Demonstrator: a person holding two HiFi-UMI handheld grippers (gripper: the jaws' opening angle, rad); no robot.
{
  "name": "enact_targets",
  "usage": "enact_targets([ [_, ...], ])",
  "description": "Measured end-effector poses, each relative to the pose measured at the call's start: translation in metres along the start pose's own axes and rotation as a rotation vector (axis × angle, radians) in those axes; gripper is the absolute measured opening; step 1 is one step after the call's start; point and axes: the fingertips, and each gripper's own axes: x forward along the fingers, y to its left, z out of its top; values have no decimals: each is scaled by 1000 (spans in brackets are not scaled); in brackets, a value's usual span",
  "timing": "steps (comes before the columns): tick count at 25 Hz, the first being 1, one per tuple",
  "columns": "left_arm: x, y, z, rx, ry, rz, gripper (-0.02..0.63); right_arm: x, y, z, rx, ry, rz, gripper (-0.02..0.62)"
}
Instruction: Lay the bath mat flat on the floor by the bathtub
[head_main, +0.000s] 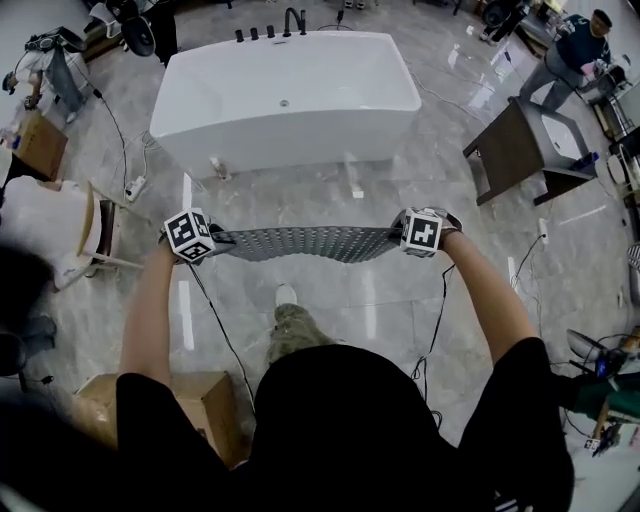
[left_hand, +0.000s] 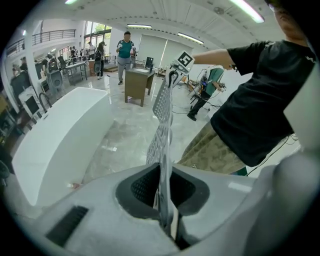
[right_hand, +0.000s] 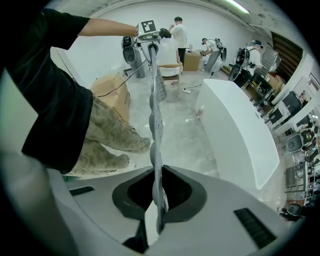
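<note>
Marble floor (head_main: 400, 300), bathtub (head_main: 290, 140); left gripper (head_main: 212, 240), right gripper (head_main: 400, 236) clench bath mat (head_main: 305, 243), seemingly airborne.

Left gripper (head_main: 220, 240), right gripper (head_main: 396, 233): fingers (left_hand: 137, 189) clamped.

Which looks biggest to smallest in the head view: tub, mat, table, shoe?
1. tub, clearly the largest.
2. table and mat: not ranked. The mat is wider but shows as a thin strip, held up off the floor and nearer the camera.
3. shoe, the smallest.
</note>
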Motion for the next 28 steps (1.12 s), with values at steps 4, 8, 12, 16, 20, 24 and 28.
enact_targets([
  [4,-12,41,-9,3,-16,2,29,4,-40,23,1,18,12,25],
  [8,-23,80,-21,12,-27,-16,29,7,-73,46,19,33,-5,25],
  [12,-41,128,-33,21,-38,-2,29,16,-103,79,17,25,-10,25],
  [16,-52,161,-36,43,-51,0,29,19,-122,95,61,19,-22,25],
  [20,-62,187,-42,62,-46,11,29,25,-139,108,113,16,-34,25],
  [24,-64,207,-50,54,-47,21,29,34,-157,118,142,8,-35,25],
  [28,-60,226,-53,24,-62,34,29,45,-176,120,144,5,-33,25],
])
